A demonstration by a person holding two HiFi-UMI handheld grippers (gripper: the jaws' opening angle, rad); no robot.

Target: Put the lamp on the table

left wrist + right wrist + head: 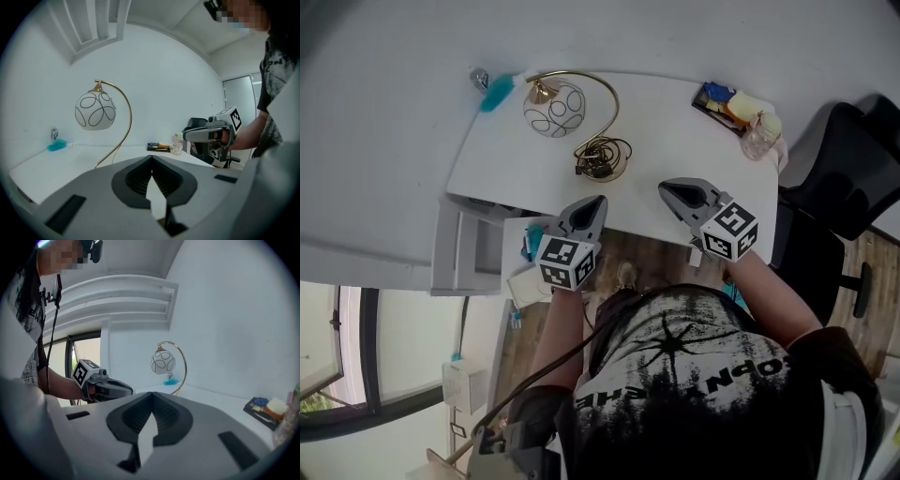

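Note:
The lamp (555, 109) stands upright on the white table (675, 141), with a white globe shade with black loops, a curved gold stem and a gold base (602, 159). The same lamp (95, 110) shows in the left gripper view, and the lamp (163, 362) shows farther off in the right gripper view. My left gripper (598, 202) is shut and empty near the table's front edge, just short of the base. My right gripper (666, 188) is shut and empty to the right of the base. Neither touches the lamp.
A blue-bristled brush (497, 92) lies at the table's back left. A black tray (724, 105) with small items and a clear cup (759, 141) sit at the right end. A black office chair (844, 187) stands right of the table. A white drawer unit (469, 244) is below left.

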